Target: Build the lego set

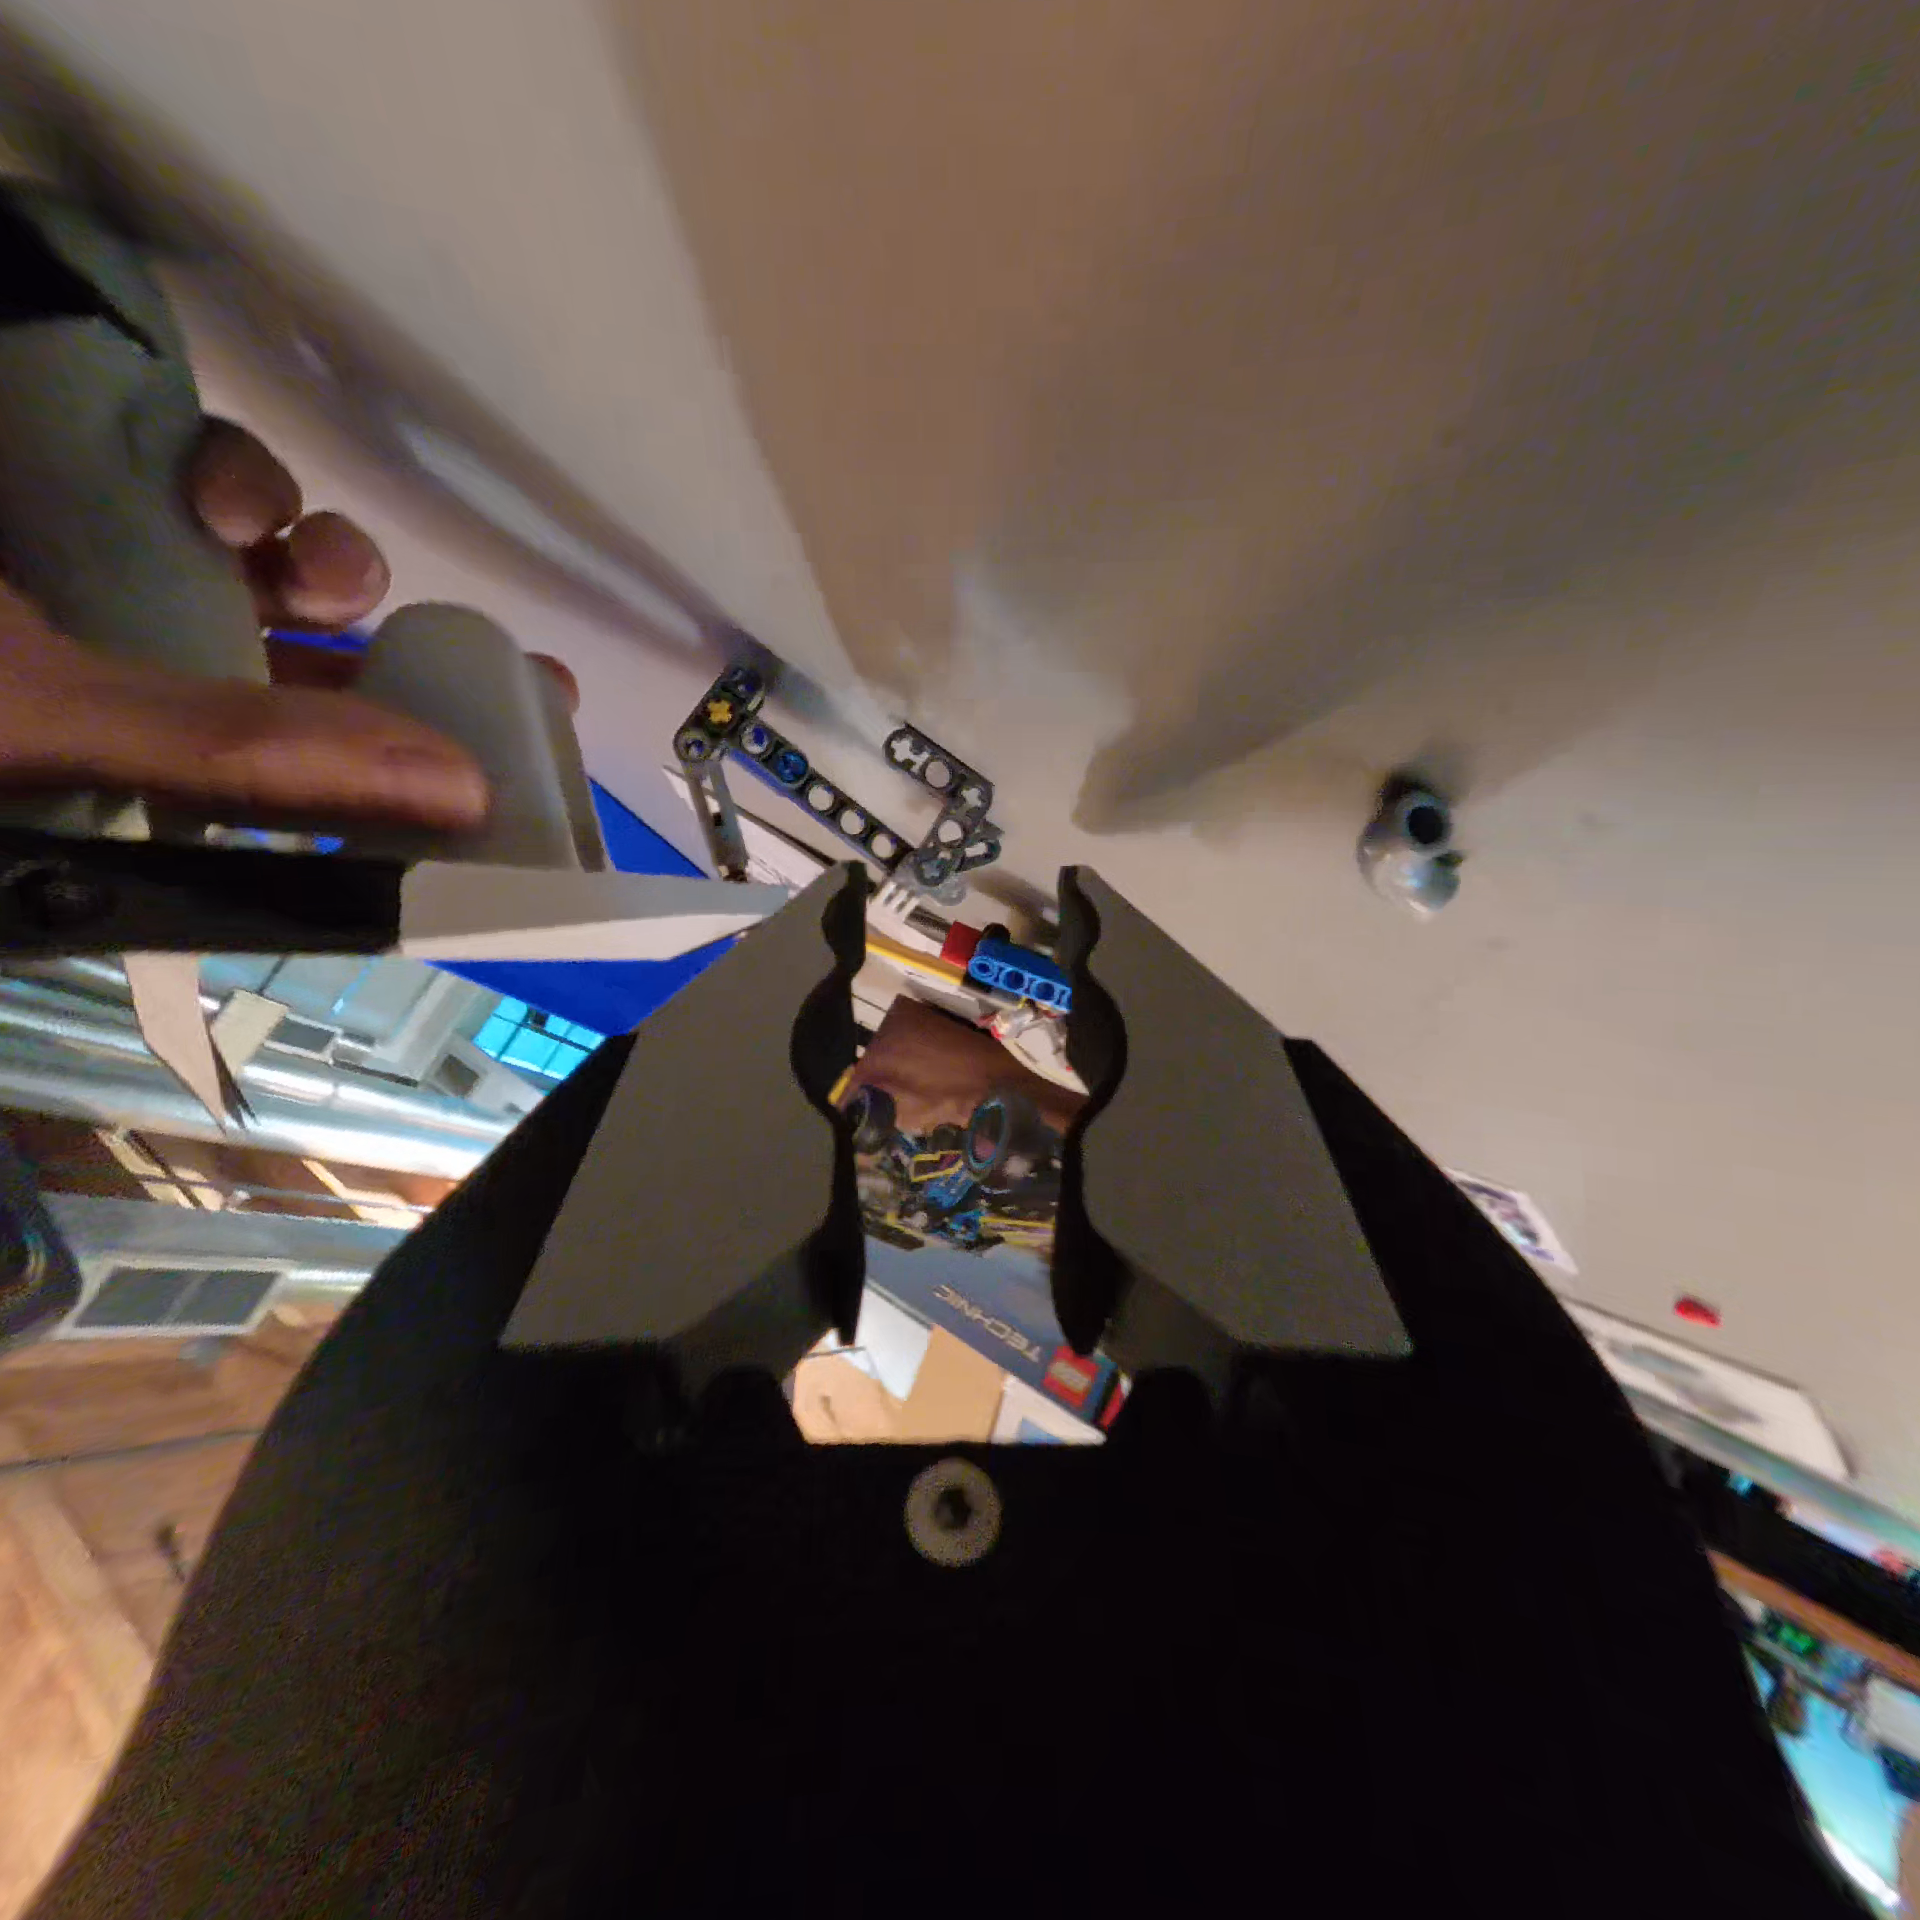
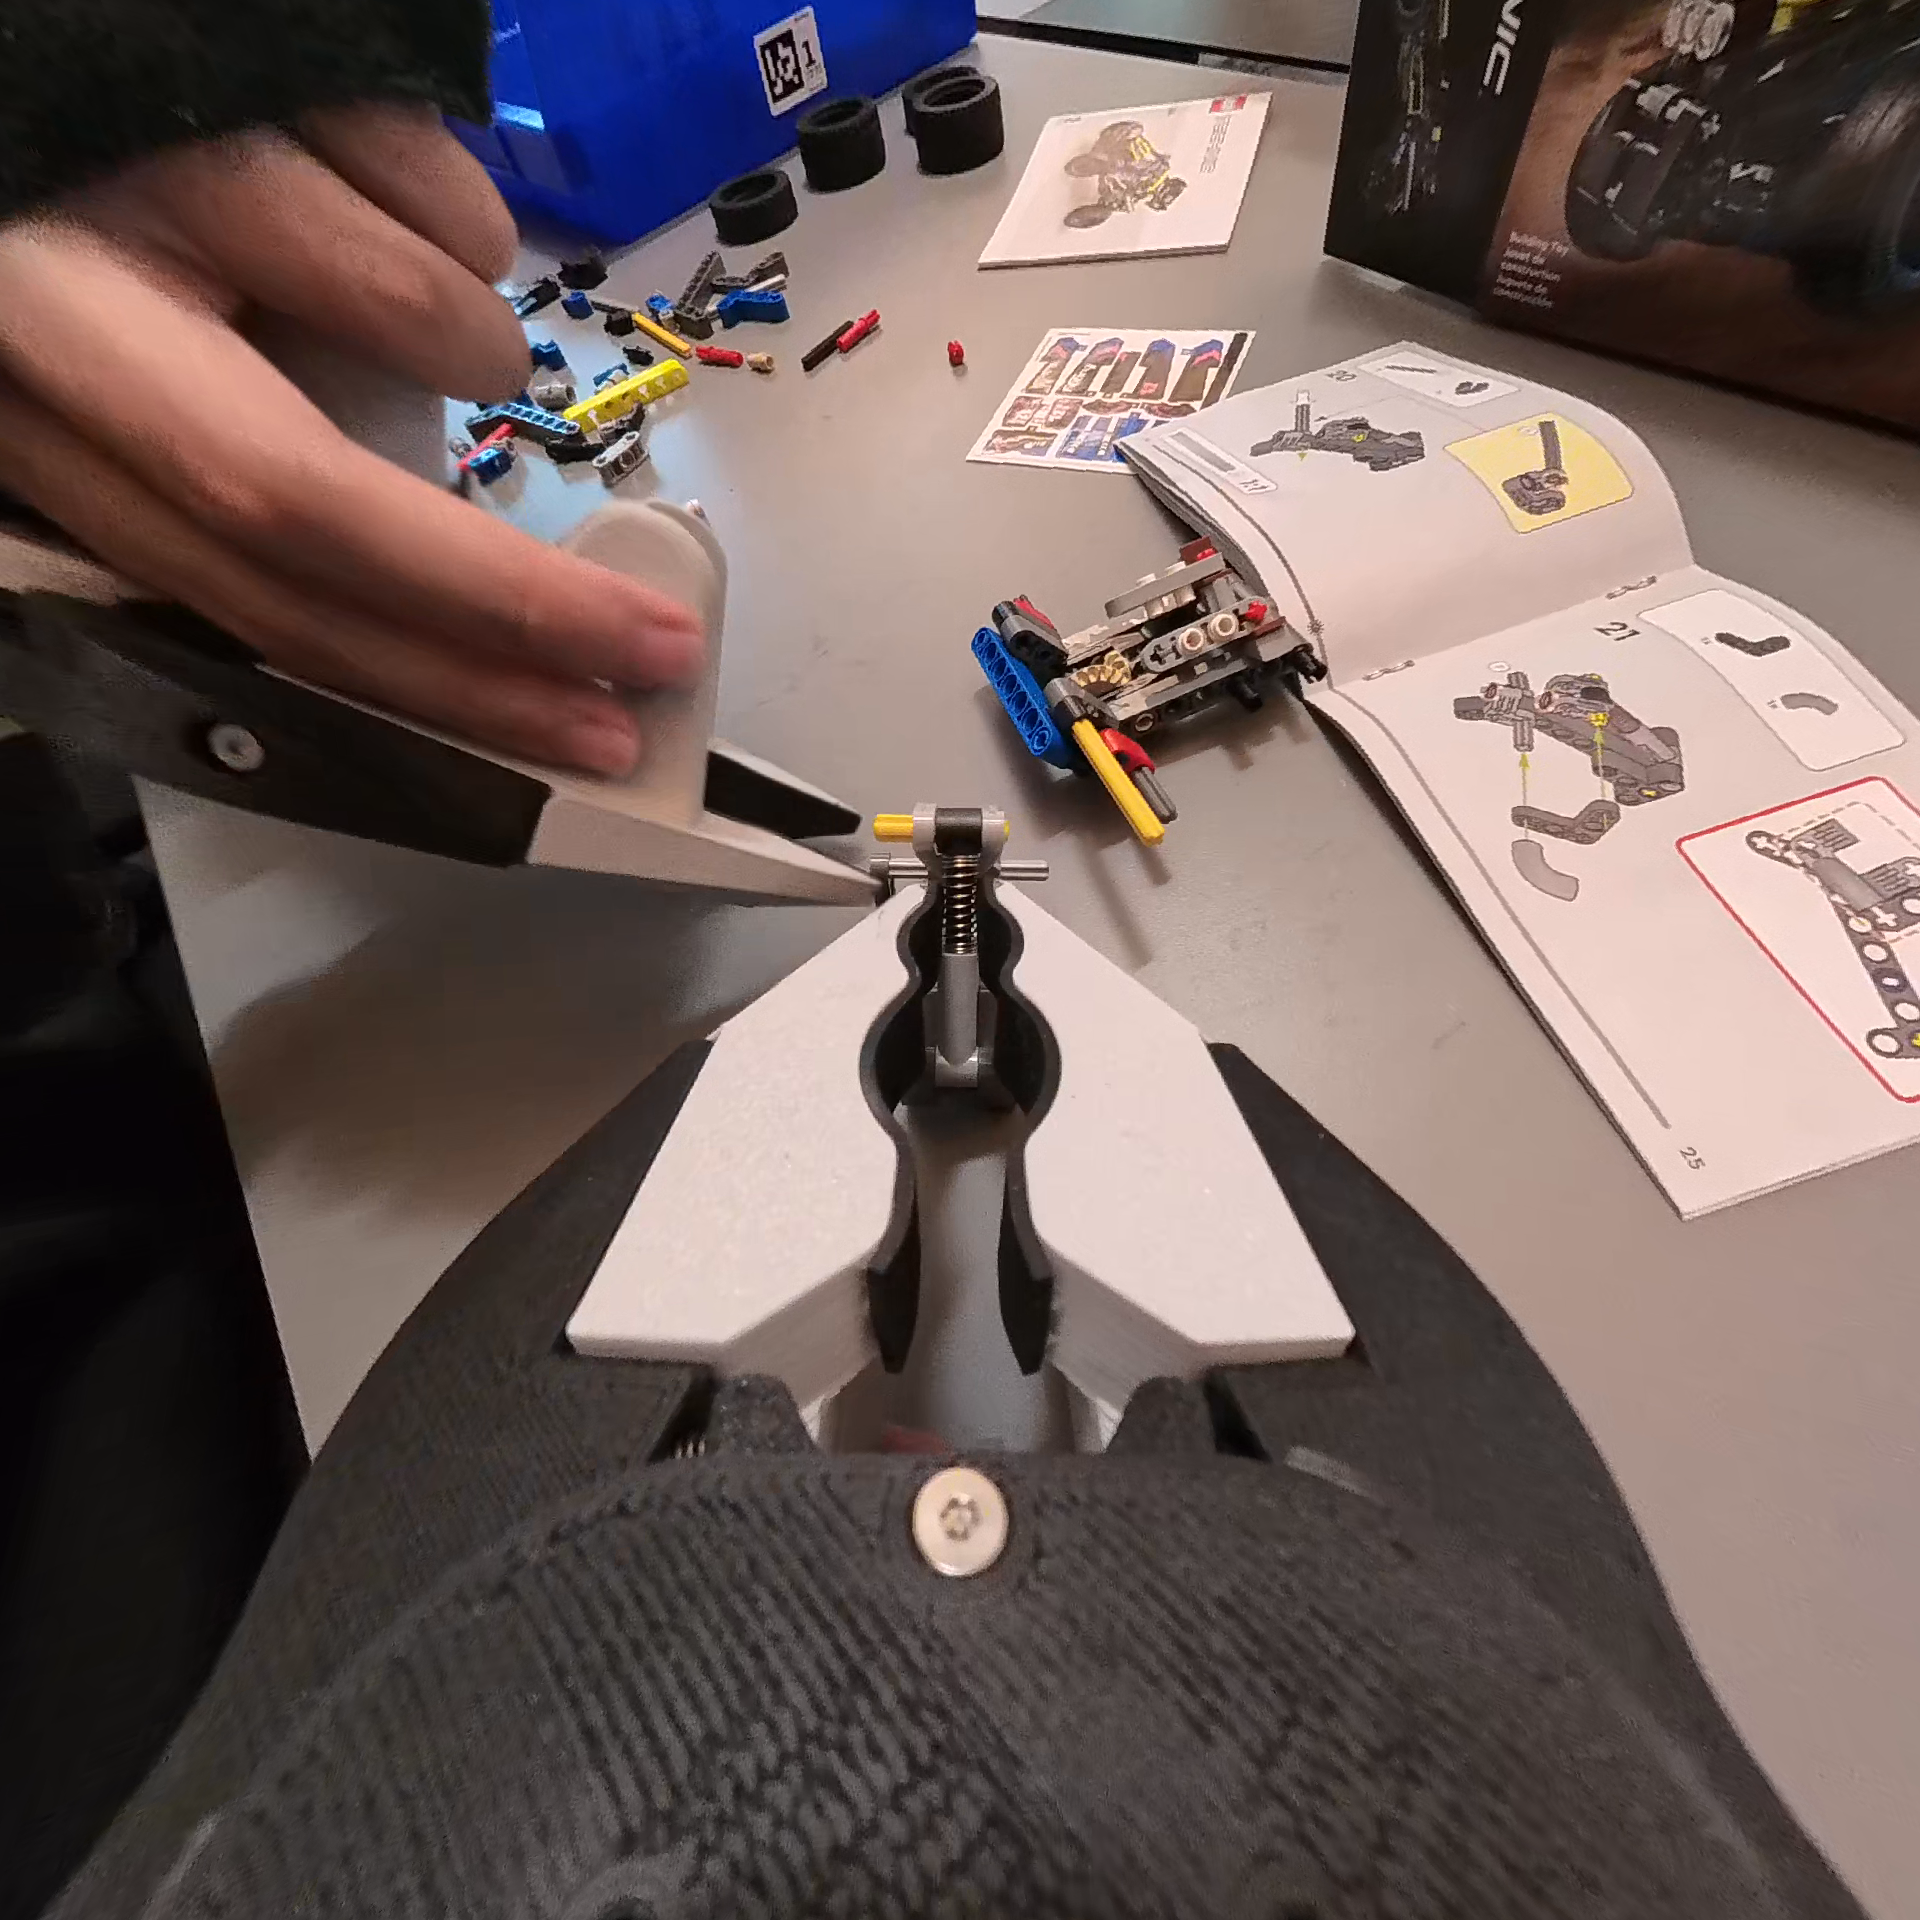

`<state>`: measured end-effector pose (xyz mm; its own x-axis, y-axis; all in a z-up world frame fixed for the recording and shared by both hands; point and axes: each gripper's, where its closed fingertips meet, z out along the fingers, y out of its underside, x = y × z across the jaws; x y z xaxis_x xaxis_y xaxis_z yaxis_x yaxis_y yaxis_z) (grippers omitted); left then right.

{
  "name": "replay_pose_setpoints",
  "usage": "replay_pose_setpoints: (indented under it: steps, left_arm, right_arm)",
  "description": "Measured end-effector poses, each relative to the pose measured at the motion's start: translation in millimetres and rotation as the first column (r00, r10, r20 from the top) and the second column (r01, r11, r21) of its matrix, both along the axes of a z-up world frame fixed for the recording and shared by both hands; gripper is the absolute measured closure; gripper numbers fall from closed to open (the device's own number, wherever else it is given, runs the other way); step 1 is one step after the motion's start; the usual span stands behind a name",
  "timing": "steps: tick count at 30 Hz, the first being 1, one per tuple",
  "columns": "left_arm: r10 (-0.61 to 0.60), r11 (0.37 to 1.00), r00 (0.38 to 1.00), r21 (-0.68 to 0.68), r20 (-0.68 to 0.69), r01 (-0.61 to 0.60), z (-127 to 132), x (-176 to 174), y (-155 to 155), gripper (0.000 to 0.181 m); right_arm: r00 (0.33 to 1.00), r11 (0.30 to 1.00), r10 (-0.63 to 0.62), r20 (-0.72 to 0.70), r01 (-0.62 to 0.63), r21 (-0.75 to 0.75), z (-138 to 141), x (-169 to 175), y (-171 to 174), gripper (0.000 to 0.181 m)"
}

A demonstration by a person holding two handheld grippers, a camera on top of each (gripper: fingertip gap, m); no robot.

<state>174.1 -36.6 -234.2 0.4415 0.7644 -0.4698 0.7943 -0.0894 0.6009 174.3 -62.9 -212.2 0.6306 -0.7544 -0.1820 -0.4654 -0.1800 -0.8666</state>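
Note:
My right gripper (image 2: 956,896) is shut on a grey shock absorber (image 2: 956,935) with a black spring. It holds the piece upright above the grey table (image 2: 1299,1039). A yellow pin (image 2: 894,827) and a thin grey axle (image 2: 1023,869) cross the piece's top. My left gripper (image 2: 857,857) comes in from the left with a hand on it, its tips at the axle's left end. In the left wrist view, which is turned upside down, the left gripper (image 1: 966,894) is open, and the right gripper (image 1: 774,914) points at its tips. A partly built chassis (image 2: 1132,665) with a blue beam lies by the open manual (image 2: 1558,727).
Loose small parts (image 2: 623,364) and black tyres (image 2: 842,140) lie at the far left by a blue bin (image 2: 644,94). A sticker sheet (image 2: 1112,395), a small booklet (image 2: 1132,177) and the set's box (image 2: 1662,156) lie beyond. A grey piece (image 1: 1408,842) lies on the table. My left gripper's tips are some 4 centimeters from the thin grey axle (image 2: 1023,869).

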Motion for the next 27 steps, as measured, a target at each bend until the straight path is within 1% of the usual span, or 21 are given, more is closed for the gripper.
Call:
replay_pose_setpoints:
  steps: [3,5,6,9,11,12,13,15,17,18,22,25,26,27]
  left_arm:
    - [0.002,0.999,1.000,0.051,0.020,-0.003,-8,2,-2,0.151]
    - [-0.001,1.000,1.000,0.031,0.030,0.000,-9,3,-7,0.161]
    - [0.011,1.000,1.000,0.012,0.021,-0.011,-8,3,-9,0.171]
    - [0.089,0.993,0.993,-0.068,-0.080,-0.095,-6,4,-13,0.176]
    - [0.134,0.976,0.966,-0.139,-0.221,-0.167,-7,4,-14,0.176]
    - [0.159,0.958,0.937,-0.181,-0.312,-0.223,-6,4,-15,0.176]
    - [0.181,0.935,0.894,-0.209,-0.410,-0.285,-5,3,-15,0.176]
    - [0.194,0.886,0.779,-0.234,-0.596,-0.400,-3,-1,-15,0.175]
    - [0.189,0.839,0.663,-0.231,-0.725,-0.492,-2,-4,-15,0.174]
    - [0.176,0.823,0.624,-0.235,-0.761,-0.518,-1,-5,-15,0.173]
    - [0.169,0.760,0.512,-0.219,-0.842,-0.612,-2,-3,-14,0.171]
    - [0.174,0.743,0.429,-0.168,-0.886,-0.648,-7,-5,-11,0.172]
    - [0.170,0.736,0.407,-0.159,-0.897,-0.658,-7,-6,-10,0.173]
    - [0.167,0.729,0.398,-0.159,-0.902,-0.666,-7,-6,-10,0.174]
  right_arm:
    - [1.000,1.000,0.001,-0.005,-0.001,0.012,1,0,0,0.177]
    - [1.000,1.000,0.003,-0.004,-0.003,0.010,1,0,0,0.177]
    - [1.000,1.000,0.005,-0.002,-0.005,0.013,1,0,0,0.177]
    - [1.000,0.999,-0.002,0.001,0.002,0.034,4,0,-1,0.178]
    - [1.000,0.999,-0.010,0.001,0.010,0.041,4,0,-3,0.178]
    - [1.000,0.999,-0.014,0.001,0.014,0.039,4,1,-3,0.178]
    - [1.000,0.999,-0.016,0.003,0.016,0.034,4,1,-3,0.178]
    - [0.999,0.999,-0.036,0.009,0.036,0.016,3,3,-5,0.178]
    - [0.998,0.999,-0.053,0.018,0.053,-0.005,2,5,-5,0.178]
    - [0.997,0.997,-0.068,0.025,0.068,-0.019,1,7,-6,0.178]
    - [0.997,0.991,-0.049,0.066,0.057,-0.125,-4,7,1,0.178]
    - [0.996,0.977,-0.013,0.093,0.032,-0.210,-9,3,8,0.178]
    - [0.996,0.976,-0.013,0.083,0.030,-0.214,-11,3,10,0.178]
    - [0.997,0.976,-0.014,0.072,0.029,-0.217,-13,3,10,0.178]
